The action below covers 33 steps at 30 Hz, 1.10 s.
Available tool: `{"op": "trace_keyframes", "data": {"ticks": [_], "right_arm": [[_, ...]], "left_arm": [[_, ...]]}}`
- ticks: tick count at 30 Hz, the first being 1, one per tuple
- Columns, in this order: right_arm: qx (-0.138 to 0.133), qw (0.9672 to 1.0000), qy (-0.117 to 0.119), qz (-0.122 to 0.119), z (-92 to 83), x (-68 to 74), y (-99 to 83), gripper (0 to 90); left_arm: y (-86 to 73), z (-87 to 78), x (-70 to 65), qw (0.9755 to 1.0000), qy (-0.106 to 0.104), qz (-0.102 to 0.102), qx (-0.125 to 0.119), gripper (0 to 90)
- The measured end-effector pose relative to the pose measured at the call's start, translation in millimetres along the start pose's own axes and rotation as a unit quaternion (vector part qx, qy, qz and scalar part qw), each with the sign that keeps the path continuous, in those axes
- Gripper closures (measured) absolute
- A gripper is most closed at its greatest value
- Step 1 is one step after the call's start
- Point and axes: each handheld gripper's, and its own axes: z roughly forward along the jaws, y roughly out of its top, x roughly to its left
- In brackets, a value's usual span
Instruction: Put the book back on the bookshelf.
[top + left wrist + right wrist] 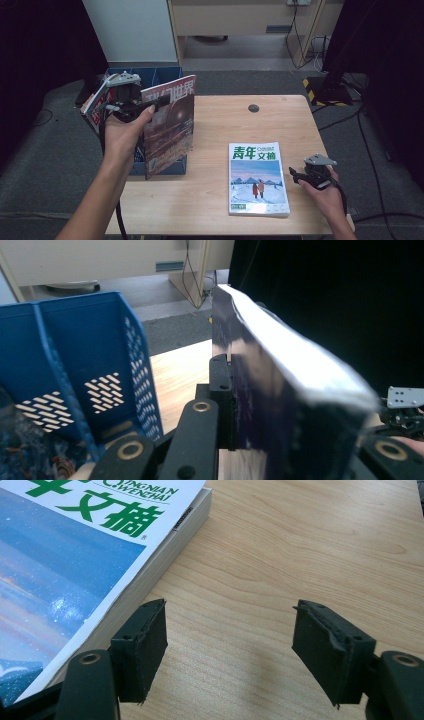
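My left gripper [156,103] is shut on the upper edge of a dark magazine [169,127] with a red and white title. It holds the magazine upright, in front of the right side of the blue file rack [150,73]. In the left gripper view the magazine [280,405] is pinched between the black jaws of my left gripper [300,432], and the rack [75,355] stands to their left. A thick book with a blue snowy cover [257,177] lies flat on the table. Just right of it, my right gripper [296,175] rests low and open. In the right gripper view the right gripper [230,645] has bare wood between its pads, beside the book's edge [75,555].
More magazines [95,107] lean in the rack's left compartment. The wooden table [240,125] has a small round hole [253,108] near its far edge. Grey carpet, cables and dark curtains surround the table.
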Motion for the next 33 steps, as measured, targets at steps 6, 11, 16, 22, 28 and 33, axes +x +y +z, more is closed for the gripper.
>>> {"op": "trace_keyframes", "data": {"ticks": [6, 11, 16, 22, 28, 33], "right_arm": [[0.003, 1.0, -0.001, -0.001, -0.2, -0.6, -0.5, 30.0], [0.001, 1.0, -0.002, 0.001, 0.1, 0.3, -0.5, 30.0], [0.001, 1.0, -0.002, 0.0, 0.4, 0.0, -0.7, 30.0], [0.001, 1.0, -0.003, 0.001, 0.8, 0.0, -1.1, 29.9], [0.004, 1.0, -0.002, 0.001, 1.0, 0.2, -1.4, 30.0], [0.005, 1.0, -0.002, 0.003, 1.3, 0.5, -1.6, 29.9]], "left_arm": [[-0.8, -11.6, 8.5, 0.9999, 0.011, -0.007, -0.007, 83.6], [-2.1, -19.7, 15.6, 0.9996, 0.022, -0.012, -0.01, 83.6], [-2.6, -25.5, 21.5, 0.9992, 0.031, -0.018, -0.016, 83.6], [-2.1, -31.1, 27.5, 0.9985, 0.047, -0.021, -0.02, 83.6], [-2.0, -37.1, 34.3, 0.9973, 0.062, -0.027, -0.027, 83.6], [-2.6, -40.0, 39.8, 0.9964, 0.07, -0.034, -0.034, 83.6]]}}
